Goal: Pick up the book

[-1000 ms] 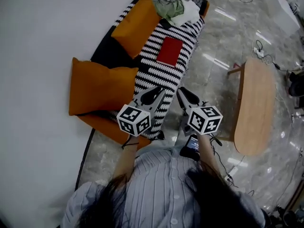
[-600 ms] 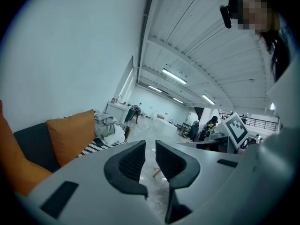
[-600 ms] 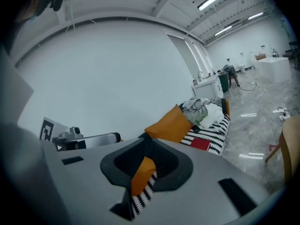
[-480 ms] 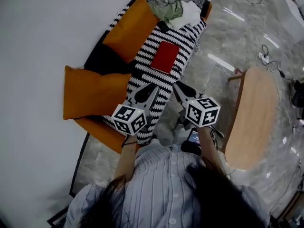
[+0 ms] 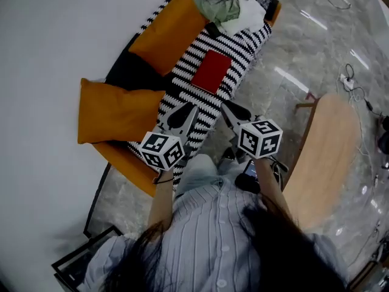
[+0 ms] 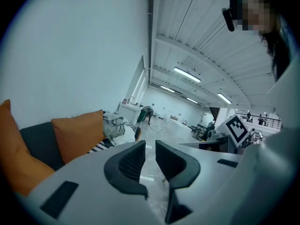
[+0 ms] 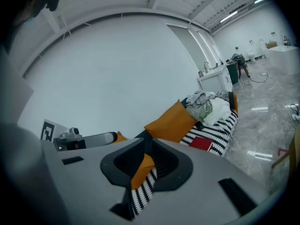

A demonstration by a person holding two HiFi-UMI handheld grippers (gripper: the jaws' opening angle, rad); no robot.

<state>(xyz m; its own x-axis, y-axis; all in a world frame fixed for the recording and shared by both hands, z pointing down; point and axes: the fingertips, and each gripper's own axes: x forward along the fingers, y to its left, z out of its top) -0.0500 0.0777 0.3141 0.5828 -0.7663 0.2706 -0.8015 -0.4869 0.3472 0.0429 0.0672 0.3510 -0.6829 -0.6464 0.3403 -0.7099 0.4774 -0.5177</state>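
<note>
A red book [image 5: 211,72] lies flat on the black-and-white striped sofa seat [image 5: 182,87], and shows small in the right gripper view [image 7: 201,143]. My left gripper [image 5: 189,108] hovers over the near end of the seat, short of the book, jaws shut and empty [image 6: 150,149]. Beside it, my right gripper [image 5: 227,107] is over the seat's front edge, also shut with nothing held [image 7: 146,146]. Both point toward the book from the near side. The book is out of the left gripper view.
Orange cushions [image 5: 118,111] [image 5: 167,32] lean along the sofa's back. A pile of clothes [image 5: 228,2] fills its far end. A wooden table [image 5: 328,157] stands on the marble floor to the right, with cables [image 5: 352,81] beyond it.
Both grippers have moved forward together toward the sofa and now reach over its near end, closer to the book. Their jaws stay shut.
</note>
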